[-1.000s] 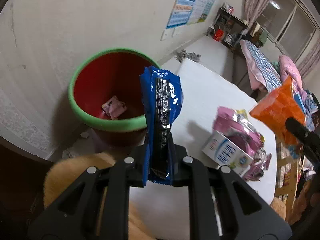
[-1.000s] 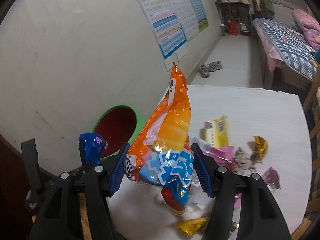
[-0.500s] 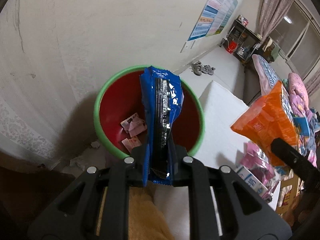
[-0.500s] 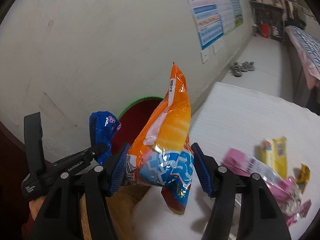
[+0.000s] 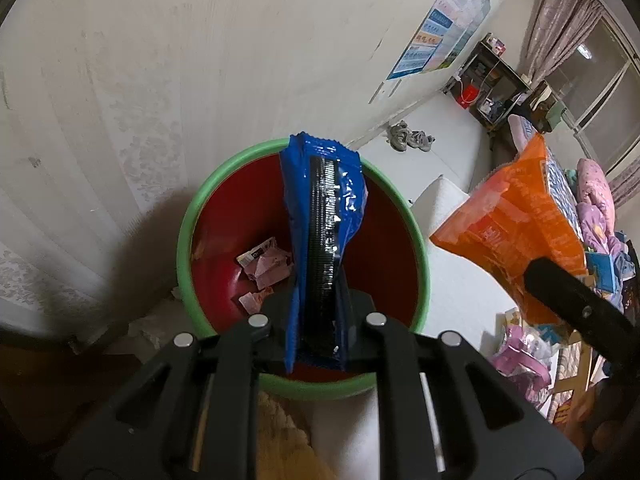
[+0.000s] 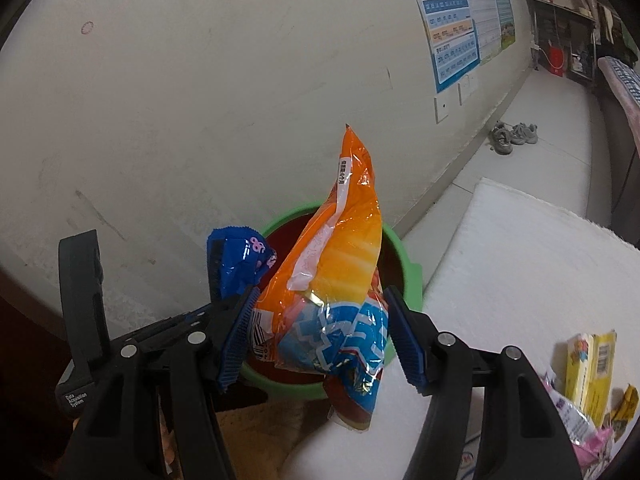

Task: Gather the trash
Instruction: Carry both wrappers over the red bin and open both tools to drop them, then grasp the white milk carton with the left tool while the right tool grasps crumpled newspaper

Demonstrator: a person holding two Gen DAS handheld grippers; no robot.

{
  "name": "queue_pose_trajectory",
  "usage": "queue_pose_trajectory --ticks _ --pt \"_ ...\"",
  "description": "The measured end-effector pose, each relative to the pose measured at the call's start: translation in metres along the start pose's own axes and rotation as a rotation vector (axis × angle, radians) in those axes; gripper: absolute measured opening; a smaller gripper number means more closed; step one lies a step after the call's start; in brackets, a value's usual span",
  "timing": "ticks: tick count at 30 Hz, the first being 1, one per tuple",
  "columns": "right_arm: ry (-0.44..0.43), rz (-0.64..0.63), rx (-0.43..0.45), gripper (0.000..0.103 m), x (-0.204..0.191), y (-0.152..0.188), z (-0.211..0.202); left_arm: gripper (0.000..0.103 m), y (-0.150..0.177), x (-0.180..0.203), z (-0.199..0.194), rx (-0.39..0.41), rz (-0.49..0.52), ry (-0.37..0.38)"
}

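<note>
The bin's (image 5: 200, 216) near rim is hidden behind the left gripper (image 5: 316, 324), and its floor is partly covered by the blue wrapper (image 5: 324, 216). Two wrappers are held, one per gripper; a few pink scraps (image 5: 266, 264) lie in the bin. The left gripper stays clamped on the blue wrapper, now directly over the bin rather than beside it. The right gripper's (image 6: 320, 336) jaws are opening with the orange bag (image 6: 340, 264) between them, over the bin's edge.

The left gripper (image 6: 236, 300) body at 8 o'clock reads "Data Acquisition System". Text on posters (image 6: 456, 32) and wrappers is unreadable.
</note>
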State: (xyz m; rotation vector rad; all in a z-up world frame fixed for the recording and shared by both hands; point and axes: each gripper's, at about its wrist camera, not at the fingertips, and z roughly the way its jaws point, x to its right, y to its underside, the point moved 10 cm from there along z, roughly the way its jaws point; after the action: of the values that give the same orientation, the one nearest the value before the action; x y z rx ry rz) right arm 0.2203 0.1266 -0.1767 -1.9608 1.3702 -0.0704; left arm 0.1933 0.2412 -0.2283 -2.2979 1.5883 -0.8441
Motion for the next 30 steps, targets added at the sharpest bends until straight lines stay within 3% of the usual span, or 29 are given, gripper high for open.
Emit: queue_pose_trajectory --ticks 5,7,9,11,22,30 --pt "-0.007 0.008 -0.018 0.064 0.0 -0.001 0.011 0.015 -0.001 -0.004 0.011 -0.024 -0.013 0.009" --pt "-0.014 0.007 -0.026 0.071 -0.001 0.0 0.014 0.02 -0.001 -0.005 0.015 -0.033 -0.02 0.006" --pt "-0.011 0.006 -0.02 0.071 0.0 -0.001 0.014 0.034 0.0 -0.004 0.016 -0.035 -0.024 0.009" --pt "-0.017 0.011 -0.012 0.071 0.0 -0.001 0.011 0.041 0.001 -0.004 0.015 -0.028 -0.022 0.001" --pt "-0.002 0.056 0.054 0.071 0.025 0.025 -0.059 0.042 0.016 0.016 0.001 -0.019 0.036 -0.03" --pt "0.111 0.037 0.079 0.071 0.06 0.085 -0.118 0.046 0.052 0.057 -0.02 -0.031 0.081 0.005"
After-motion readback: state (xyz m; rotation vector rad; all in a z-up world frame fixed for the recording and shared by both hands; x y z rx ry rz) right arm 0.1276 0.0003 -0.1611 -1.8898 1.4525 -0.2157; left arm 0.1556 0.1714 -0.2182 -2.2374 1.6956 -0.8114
